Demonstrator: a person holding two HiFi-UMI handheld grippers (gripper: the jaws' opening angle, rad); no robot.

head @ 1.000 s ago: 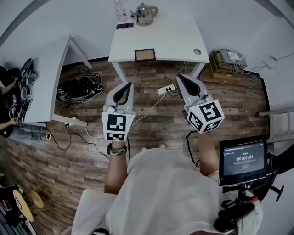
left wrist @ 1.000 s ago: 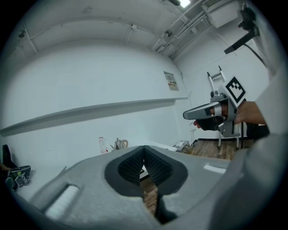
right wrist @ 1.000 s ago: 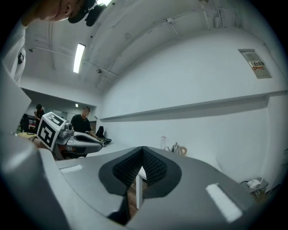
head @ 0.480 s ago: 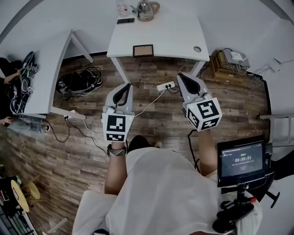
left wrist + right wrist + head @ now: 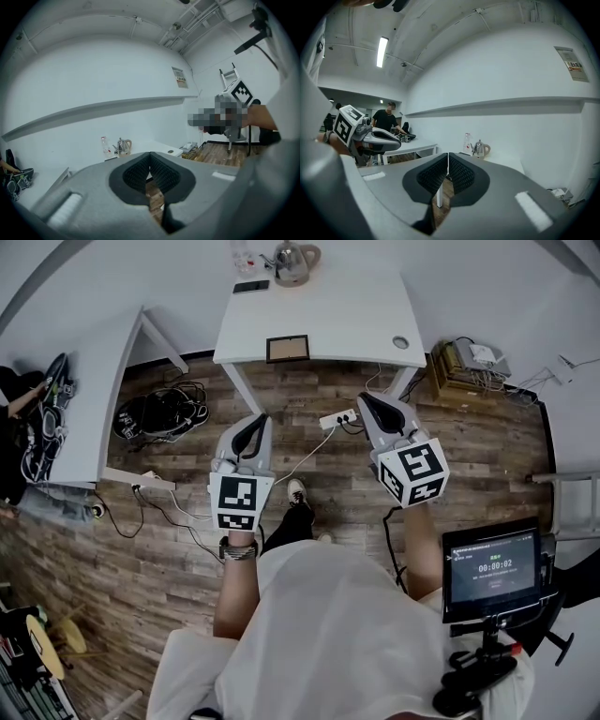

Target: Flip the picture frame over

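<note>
— So, where is the picture frame (image 5: 288, 349)?
— On the white surface (image 5: 356, 320), right at its near edge and a little left of that edge's middle. It has a dark border and a brown inside, and nothing touches it.
— And the 2 grippers?
— Both hang over the wood floor (image 5: 169, 559), well short of the surface. The left gripper (image 5: 255, 418) has its fingers (image 5: 136, 176) pressed together at the tips with nothing between them.
— The other one?
— The right gripper (image 5: 367, 399) is the same: its fingers (image 5: 461, 174) are closed against each other and hold nothing.
— Anything else up there?
— A kettle (image 5: 295, 259) and a dark phone (image 5: 251, 285) sit along the far edge.
</note>
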